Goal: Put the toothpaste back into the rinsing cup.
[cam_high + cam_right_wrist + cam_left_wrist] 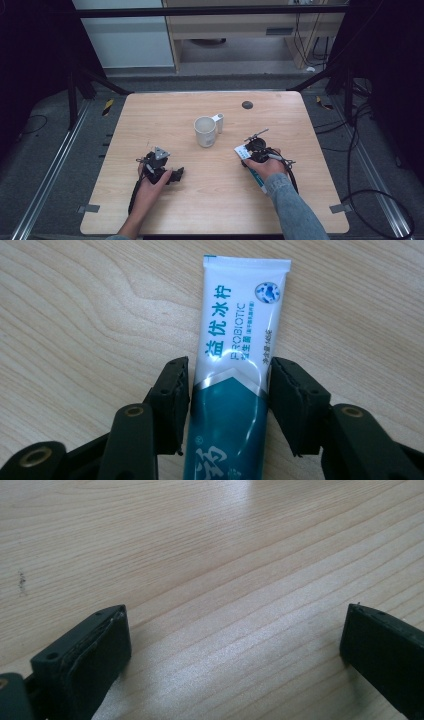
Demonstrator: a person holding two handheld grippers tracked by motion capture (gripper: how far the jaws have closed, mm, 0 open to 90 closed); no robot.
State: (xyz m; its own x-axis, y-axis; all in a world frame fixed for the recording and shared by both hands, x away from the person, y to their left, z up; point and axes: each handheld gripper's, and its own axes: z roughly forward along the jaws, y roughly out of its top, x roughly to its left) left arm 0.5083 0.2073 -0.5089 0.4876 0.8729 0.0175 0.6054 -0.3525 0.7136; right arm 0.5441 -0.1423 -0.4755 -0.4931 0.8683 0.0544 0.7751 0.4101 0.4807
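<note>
A white mug point(205, 131) was seen upright near the middle of the wooden table point(150, 120), mouth up; whether anything was inside could not be made out from the high view. A small white thing point(218, 122) was standing right against its far side, too tiny to identify.

The toothpaste tube point(235, 365) was laid flat on the tabletop at the right side, a bit off from the mug. White at the crimped flat end, teal lower down, with blue-green Chinese lettering, "PROBIOTIC" printed along it and a little round blue emblem near the crimp.

That print was only readable in the right gripper view, where the right gripper point(229, 390) was caught with a jaw pressed against each long edge of the tube, so it was clamped on it. From the high view, just a white-and-teal sliver was visible under that hand.

The left gripper point(235, 645) was held with jaws spread wide over bare wood, nothing between them.
</note>
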